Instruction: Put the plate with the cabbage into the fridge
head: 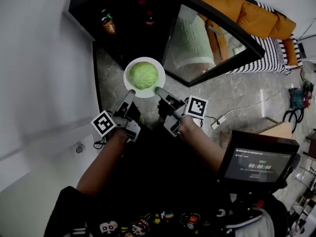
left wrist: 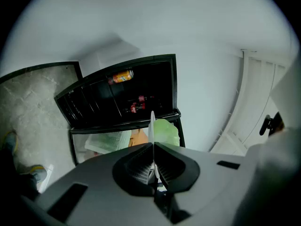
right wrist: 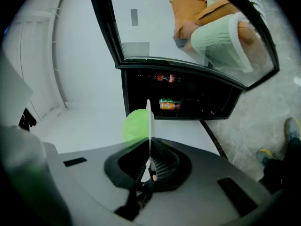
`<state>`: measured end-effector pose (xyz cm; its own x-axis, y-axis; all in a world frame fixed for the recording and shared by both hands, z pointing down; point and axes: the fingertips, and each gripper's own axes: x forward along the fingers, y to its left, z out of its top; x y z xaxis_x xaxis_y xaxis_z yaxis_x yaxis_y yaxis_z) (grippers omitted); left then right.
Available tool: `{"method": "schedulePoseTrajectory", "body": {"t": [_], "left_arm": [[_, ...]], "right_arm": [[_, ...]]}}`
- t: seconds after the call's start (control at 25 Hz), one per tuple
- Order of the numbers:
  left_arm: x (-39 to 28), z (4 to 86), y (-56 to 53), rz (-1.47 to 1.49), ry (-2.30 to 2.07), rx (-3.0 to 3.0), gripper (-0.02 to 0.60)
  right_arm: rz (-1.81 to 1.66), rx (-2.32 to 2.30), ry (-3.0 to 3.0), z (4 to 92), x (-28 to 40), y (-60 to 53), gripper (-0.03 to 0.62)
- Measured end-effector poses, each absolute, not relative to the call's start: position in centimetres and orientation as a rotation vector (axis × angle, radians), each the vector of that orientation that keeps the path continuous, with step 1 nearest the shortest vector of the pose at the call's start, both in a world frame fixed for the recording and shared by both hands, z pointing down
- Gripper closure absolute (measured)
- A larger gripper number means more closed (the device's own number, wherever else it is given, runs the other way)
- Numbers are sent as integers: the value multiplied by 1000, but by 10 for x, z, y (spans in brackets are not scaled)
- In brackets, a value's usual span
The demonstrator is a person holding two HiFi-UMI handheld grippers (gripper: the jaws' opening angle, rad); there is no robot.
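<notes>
Because the fridge (head: 129,31) is dark inside, I can pick out little of its shelves: only an orange can (head: 108,24) on the left and a red bottle (head: 149,19) further back. The fridge's top is cut off by the edge of the head view.

The white plate (head: 129,86) hangs level in front of the open compartment, above the floor and not yet inside. The cabbage (head: 143,75) sits at its middle. The left gripper (head: 130,97) is clamped on the near-left rim and the right gripper (head: 159,91) on the near-right rim. In each gripper view the plate is only a thin white line pinched between the jaws, with the cabbage half hidden behind it.

The glass door (head: 210,46) stands swung open to the right. Orange and pale green fabric shows in the glass, and I cannot tell whether it is reflected or seen through.

The floor (head: 242,90) is grey marbled stone with a white power strip (head: 218,121) and its cable on it. A plain white wall (head: 44,68) runs along the left. A small lit screen (head: 259,165) sits low on the right.
</notes>
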<state>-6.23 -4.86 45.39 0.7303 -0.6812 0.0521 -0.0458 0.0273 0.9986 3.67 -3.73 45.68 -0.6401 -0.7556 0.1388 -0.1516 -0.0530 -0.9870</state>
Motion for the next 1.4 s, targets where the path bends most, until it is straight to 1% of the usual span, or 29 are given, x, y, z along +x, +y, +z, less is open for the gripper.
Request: {"method": "schedulePoseTrajectory", "body": {"t": [0.92, 1.4], "left_arm": [[-72, 457, -48, -590, -661, 1511, 571], [-67, 461, -49, -613, -669, 1507, 571]], "right_arm": [[-1760, -914, 1809, 460, 26, -41, 576], [-1767, -917, 1819, 465, 33, -44, 576]]}}
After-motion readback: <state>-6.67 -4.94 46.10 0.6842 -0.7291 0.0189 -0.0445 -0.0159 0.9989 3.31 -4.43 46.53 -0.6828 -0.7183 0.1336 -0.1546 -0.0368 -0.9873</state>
